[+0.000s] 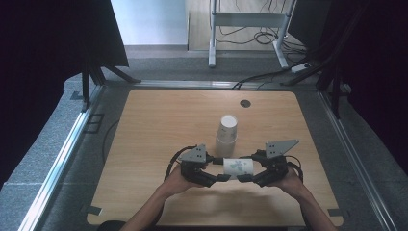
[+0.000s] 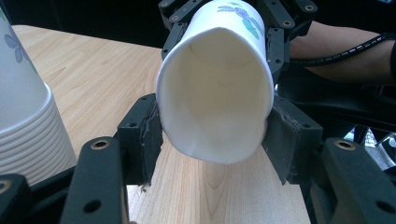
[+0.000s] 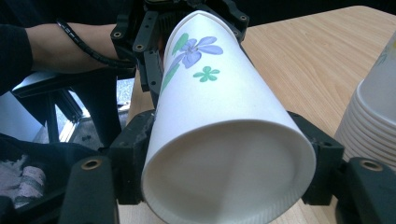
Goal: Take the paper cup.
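Cup: you hold 1 paper cup (image 1: 239, 167) on its side between your 2 grippers, above the near middle of the surface (image 1: 159, 125). Its open mouth faces your left gripper and its closed base faces your right. It is white with a purple flower and green leaves printed on the wall.

Left gripper: your left gripper (image 2: 215, 140) has its jaws closed on the cup's rim end, 1 pad on each side. The rim is squeezed slightly out of round, taller than wide, in the left gripper view.

Right gripper: your right gripper (image 3: 229, 172) has its jaws closed on the cup's base end, pressing both sides of the wall just behind the bottom ring.

Stack: a stack of cups (image 1: 227, 130) stands mouth-down on the surface just beyond the held cup, near the middle. Its layered rims show at the edge of both gripper views.

Hands: your hands grip the 2 grippers from the near side, forearms coming in from the bottom of the high view.

Surface: light wood, with a small dark round hole (image 1: 245, 103) near the far edge.
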`<control>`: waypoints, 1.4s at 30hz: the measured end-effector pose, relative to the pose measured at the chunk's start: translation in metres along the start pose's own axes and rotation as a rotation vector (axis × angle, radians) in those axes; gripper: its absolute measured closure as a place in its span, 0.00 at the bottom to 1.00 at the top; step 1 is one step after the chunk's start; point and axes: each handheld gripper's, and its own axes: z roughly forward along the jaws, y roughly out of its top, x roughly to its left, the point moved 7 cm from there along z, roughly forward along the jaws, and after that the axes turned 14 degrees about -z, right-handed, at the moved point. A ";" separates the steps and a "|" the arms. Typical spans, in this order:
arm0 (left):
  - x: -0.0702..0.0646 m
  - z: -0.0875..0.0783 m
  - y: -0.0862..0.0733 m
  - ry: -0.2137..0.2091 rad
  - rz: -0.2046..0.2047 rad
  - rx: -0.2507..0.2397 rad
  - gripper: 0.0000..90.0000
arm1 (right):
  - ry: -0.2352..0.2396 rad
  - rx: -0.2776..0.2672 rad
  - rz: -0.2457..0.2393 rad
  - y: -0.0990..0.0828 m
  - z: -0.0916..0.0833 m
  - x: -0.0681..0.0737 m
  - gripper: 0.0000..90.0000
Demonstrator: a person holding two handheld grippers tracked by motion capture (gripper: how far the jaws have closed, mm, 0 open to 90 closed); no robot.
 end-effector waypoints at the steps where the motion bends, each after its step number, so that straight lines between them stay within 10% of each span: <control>1: 0.000 0.000 0.000 0.000 0.001 0.004 0.45 | 0.001 0.000 0.000 0.000 0.000 0.000 0.35; 14: 0.004 -0.005 0.001 0.063 0.022 0.131 0.45 | -0.031 0.084 -0.019 -0.001 -0.009 -0.001 0.20; 42: 0.004 0.016 -0.002 0.169 0.133 0.461 0.44 | 0.048 0.659 -0.207 -0.019 0.029 0.003 0.24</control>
